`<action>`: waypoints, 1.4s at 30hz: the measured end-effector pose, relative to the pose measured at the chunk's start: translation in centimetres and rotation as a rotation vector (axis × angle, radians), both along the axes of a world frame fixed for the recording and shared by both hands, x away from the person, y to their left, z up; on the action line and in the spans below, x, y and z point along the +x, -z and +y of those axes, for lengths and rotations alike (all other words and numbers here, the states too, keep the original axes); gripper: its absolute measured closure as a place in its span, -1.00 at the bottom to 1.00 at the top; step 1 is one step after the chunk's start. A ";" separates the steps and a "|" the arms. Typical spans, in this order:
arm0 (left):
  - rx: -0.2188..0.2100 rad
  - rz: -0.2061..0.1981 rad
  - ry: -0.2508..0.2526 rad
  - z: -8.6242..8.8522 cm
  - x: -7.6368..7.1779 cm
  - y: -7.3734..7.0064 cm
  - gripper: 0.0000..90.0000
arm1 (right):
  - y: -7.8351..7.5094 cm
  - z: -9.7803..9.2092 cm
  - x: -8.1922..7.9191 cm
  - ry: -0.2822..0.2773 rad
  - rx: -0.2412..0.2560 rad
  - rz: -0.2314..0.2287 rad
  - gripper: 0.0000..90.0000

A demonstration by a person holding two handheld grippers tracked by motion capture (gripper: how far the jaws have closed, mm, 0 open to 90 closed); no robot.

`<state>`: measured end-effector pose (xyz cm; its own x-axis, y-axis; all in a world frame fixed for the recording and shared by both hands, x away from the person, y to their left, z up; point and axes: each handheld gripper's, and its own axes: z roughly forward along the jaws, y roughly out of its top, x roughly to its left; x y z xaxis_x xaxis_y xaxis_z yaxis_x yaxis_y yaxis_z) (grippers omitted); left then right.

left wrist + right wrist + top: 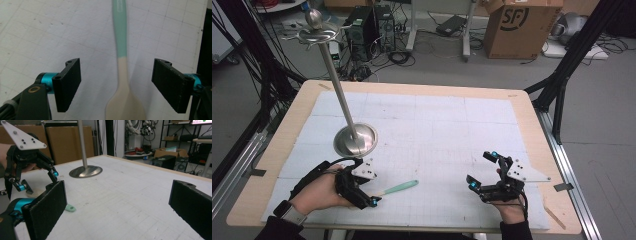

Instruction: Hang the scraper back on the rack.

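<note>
**Left fingers straddling the spatula**

Lying flat on the white gridded mat [427,130] of the bench [532,125], near the front edge: a spatula [399,188] with a mint-green handle and a cream blade. Running its long axis slantwise in the high view, handle tip pointing away to the right, blade end tucked under the left gripper [364,197]. Showing up lengthwise in the left gripper view, spatula [122,75] midway between the two black pads, blade nearest the camera, handle stretching straight ahead. Standing wide, those fingers [68,83], one on each side, touching nothing.

Hovering well apart on the right side of the mat, the right gripper [482,172], fingers [46,210] spread wide too and holding nothing.

Standing just behind the left hand [319,192]: a steel stand [354,139] with a round base and tall thin pole, hooks at the top. Nothing lying between the spatula and either gripper. Sitting on the floor beyond the bench, a cardboard box [522,25], contents impossible to tell.
</note>
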<state>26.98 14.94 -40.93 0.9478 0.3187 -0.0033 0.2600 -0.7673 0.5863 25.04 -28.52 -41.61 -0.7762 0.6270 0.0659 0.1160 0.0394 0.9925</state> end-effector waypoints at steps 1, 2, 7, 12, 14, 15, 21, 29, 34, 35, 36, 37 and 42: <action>0.023 0.011 0.007 -0.1 0.1 0.0 -0.44 | 0.0 0.0 0.0 -0.003 -0.001 0.001 -0.99; 0.034 0.024 0.005 -0.4 0.1 0.0 -0.42 | 0.0 0.1 0.0 -0.003 -0.001 -0.002 -0.99; 0.091 0.071 0.016 -1.3 0.4 0.4 -0.22 | 0.0 0.2 0.1 -0.007 0.001 -0.001 -0.99; 0.157 0.089 0.032 -1.9 0.8 0.5 -0.05 | -0.1 0.3 0.1 -0.010 -0.001 -0.004 -0.99; 0.182 0.102 0.040 -2.4 0.8 0.3 0.02 | -0.1 0.3 0.1 -0.012 -0.002 -0.001 -0.99; 0.182 0.102 0.040 -2.4 0.8 0.3 0.06 | -0.1 0.3 0.1 -0.013 -0.001 0.001 -0.99; 0.247 0.104 0.033 -3.1 1.2 0.2 0.31 | -0.1 0.2 0.1 -0.014 0.002 -0.004 -0.99; 0.321 0.123 0.033 -4.2 1.0 -0.1 0.57 | -0.1 0.2 0.0 -0.012 -0.003 -0.003 -0.99; 0.354 0.124 0.035 -4.8 0.8 -0.1 0.68 | -0.1 0.2 -0.1 -0.010 -0.002 -0.002 -0.99; 0.365 0.120 0.043 -4.9 0.8 -0.2 0.69 | -0.1 0.2 -0.1 -0.009 -0.002 -0.002 -0.99; 0.365 0.120 0.043 -4.9 0.8 -0.2 0.71 | -0.1 0.2 -0.1 -0.009 -0.002 -0.002 -0.99; 0.369 0.118 0.046 -5.0 0.8 -0.2 0.71 | 0.0 0.2 -0.1 -0.010 -0.003 0.003 -0.99; 0.379 0.107 0.040 -5.2 0.5 -0.2 0.78 | 0.0 0.3 -0.1 -0.014 -0.007 0.004 -0.99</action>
